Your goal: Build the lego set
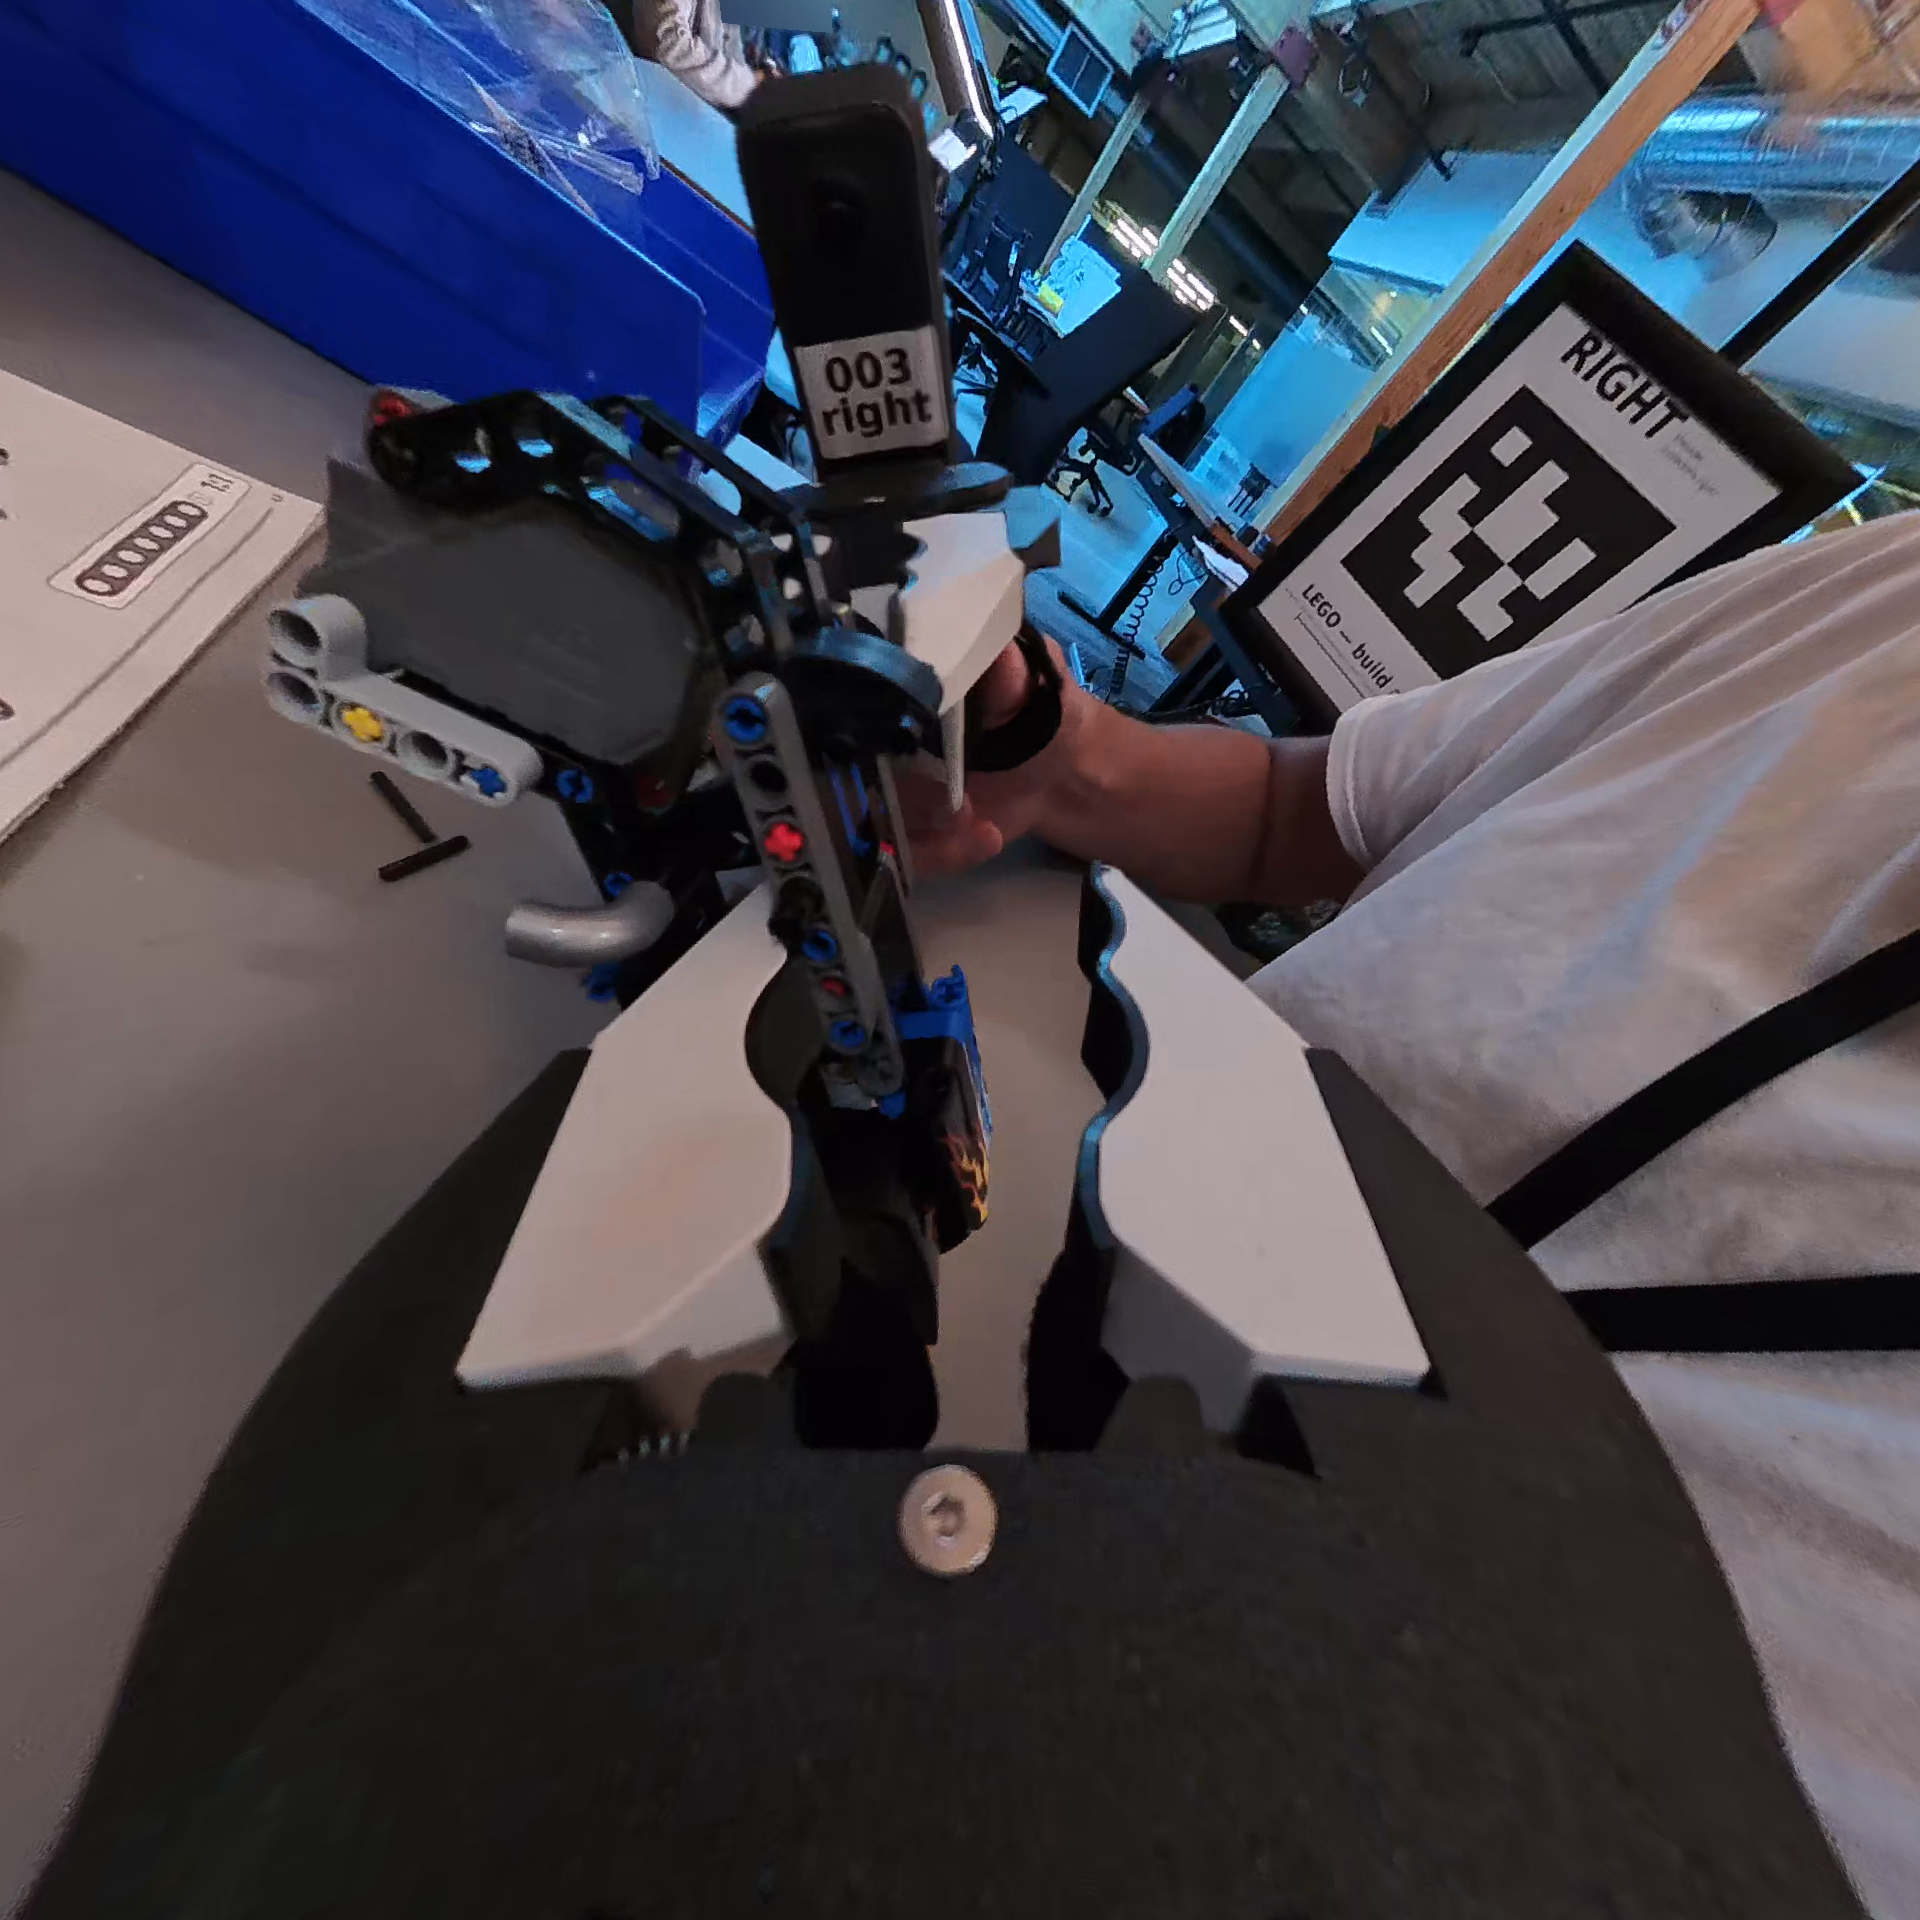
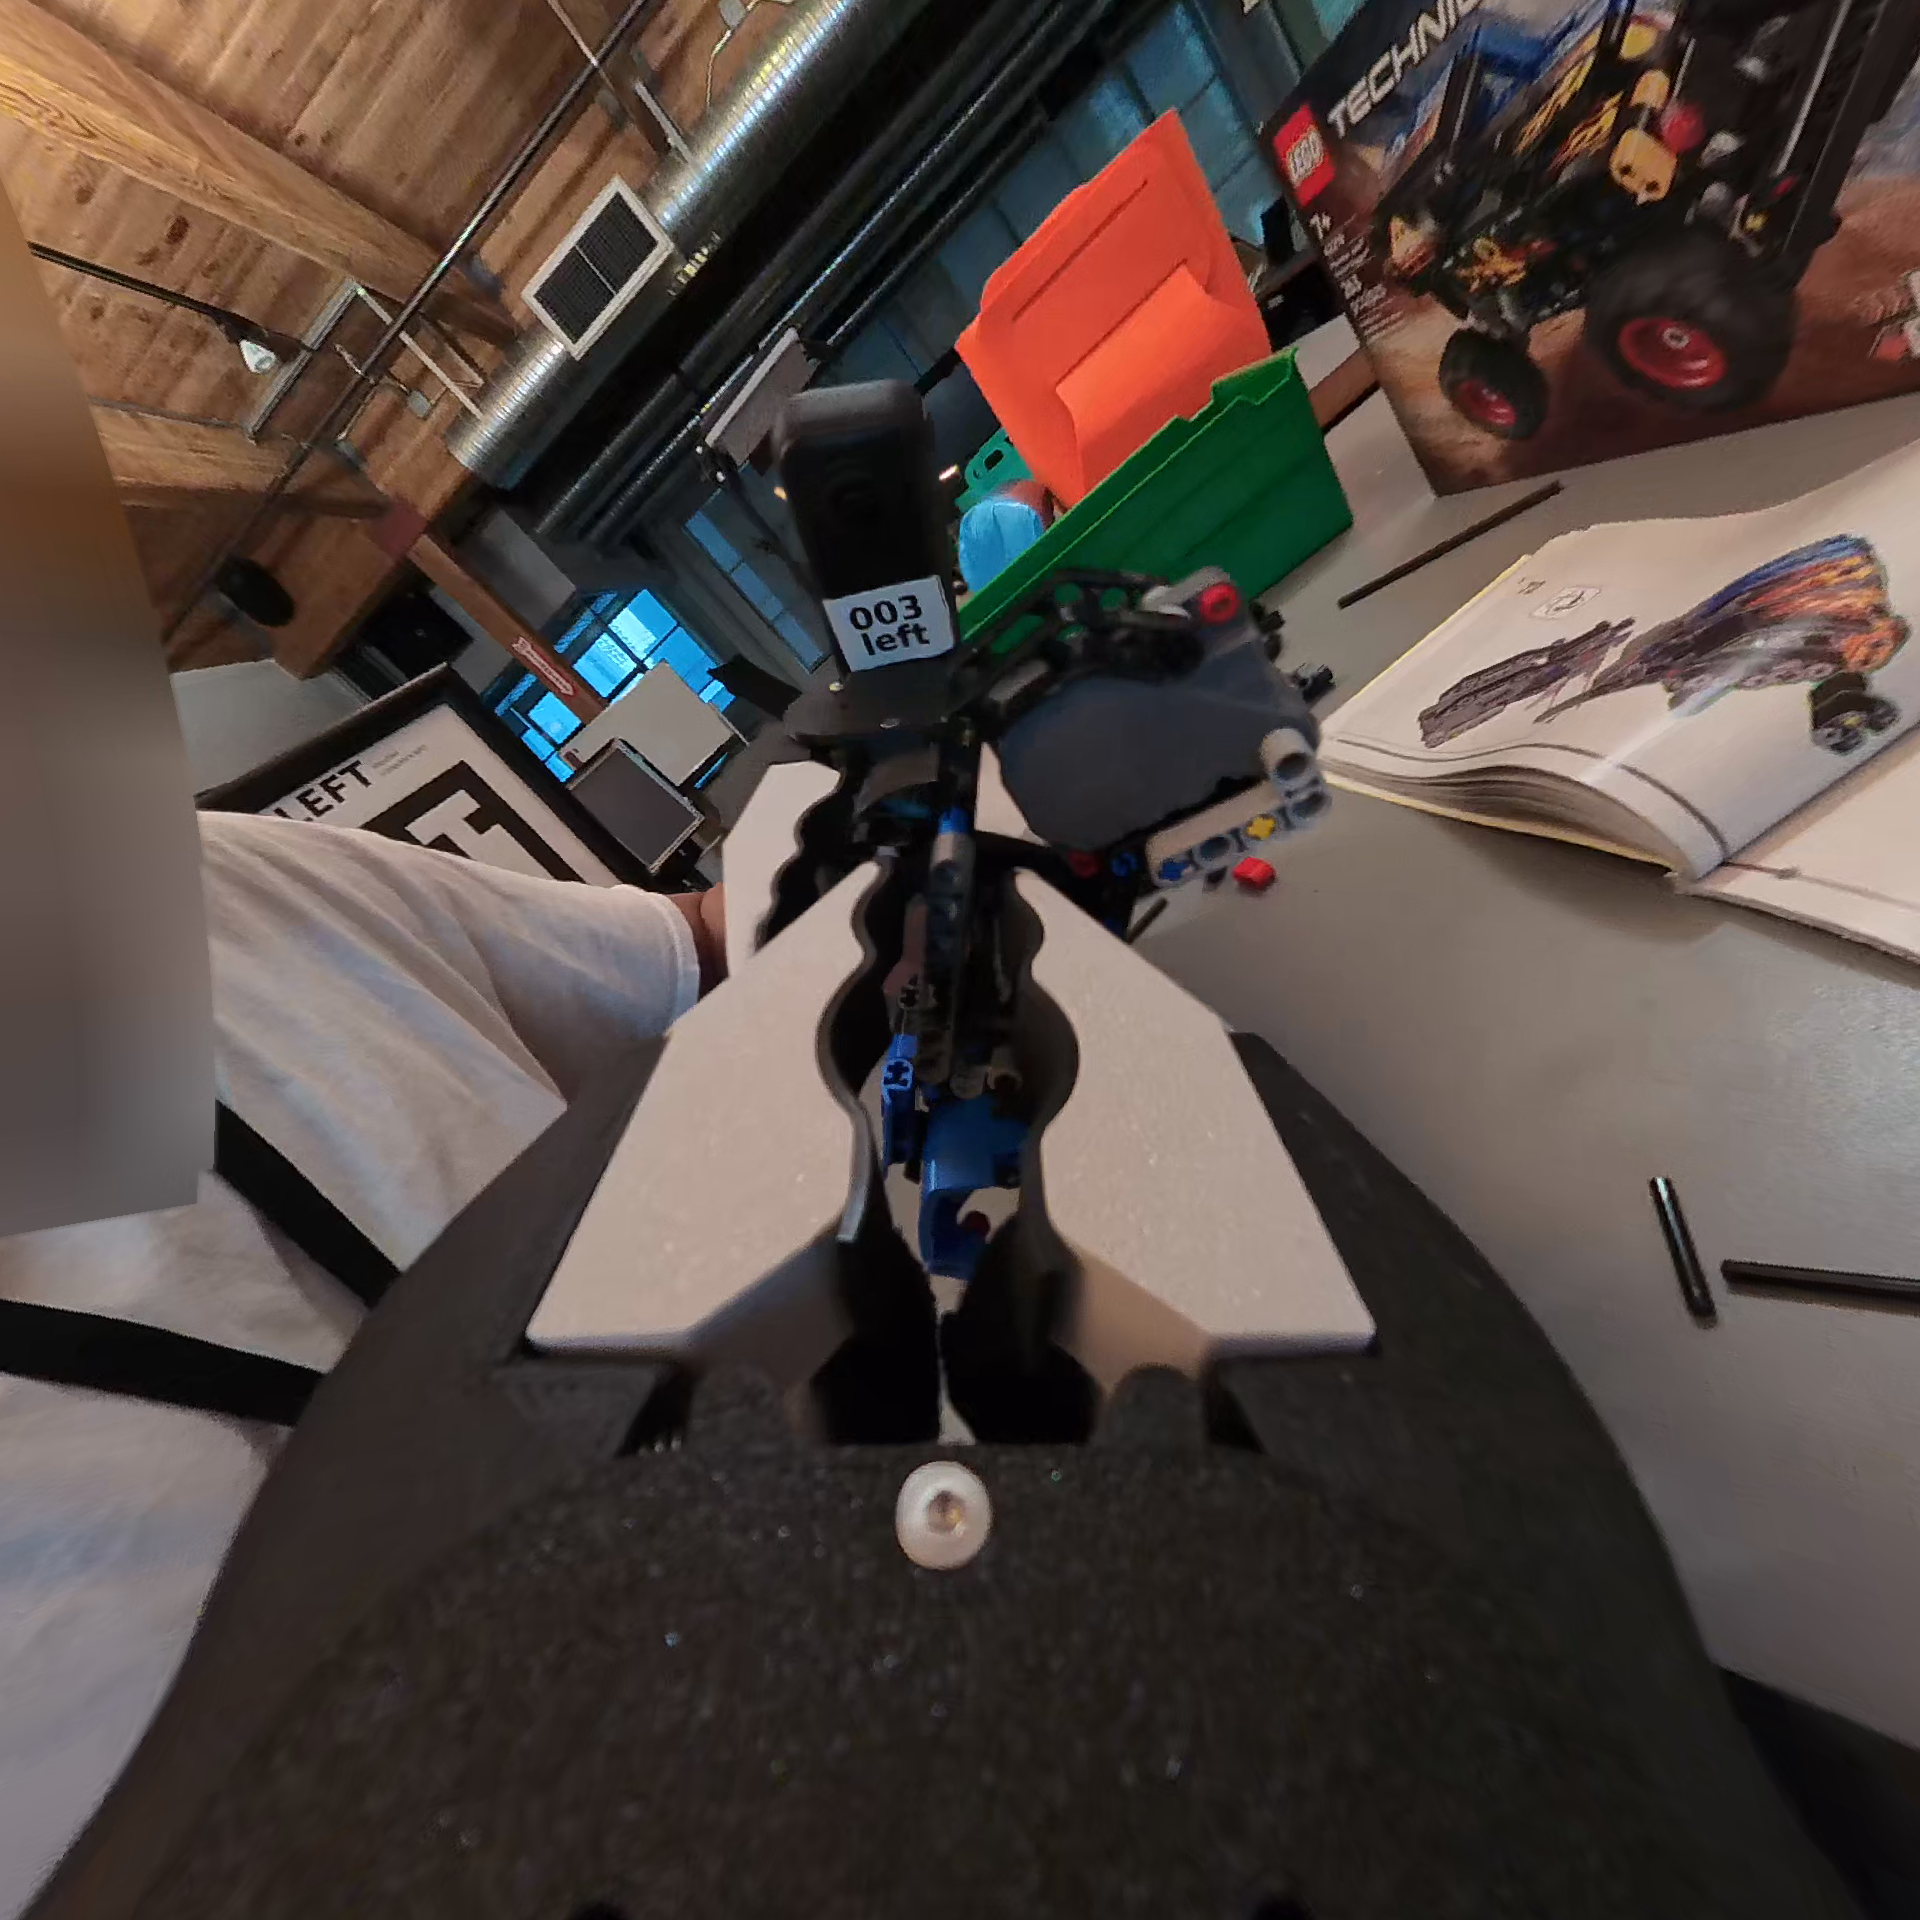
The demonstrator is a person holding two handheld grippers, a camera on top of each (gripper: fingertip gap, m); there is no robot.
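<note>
A partly built Lego model (image 1: 520,623), with a dark grey panel, black frame, light grey beams and blue, red and yellow pins, hangs just above the grey table (image 1: 208,987). In the left wrist view its black and blue end with a flame sticker lies between the jaws of my left gripper (image 1: 935,904). The left finger touches it and a gap shows at the right finger. My right gripper (image 2: 945,894) is shut on the model's (image 2: 1132,748) blue end. It also shows in the left wrist view (image 1: 935,665), gripping the far side.
An open instruction booklet (image 2: 1662,727) lies on the table. Black axles (image 2: 1683,1247) and a small red piece (image 2: 1254,873) lie loose. A blue bin (image 1: 364,208), a green bin (image 2: 1195,488), an orange box (image 2: 1122,312) and the set's box (image 2: 1610,208) stand behind. A white sleeve (image 1: 1558,779) is at the right. My left and right fingertips are right by each other.
</note>
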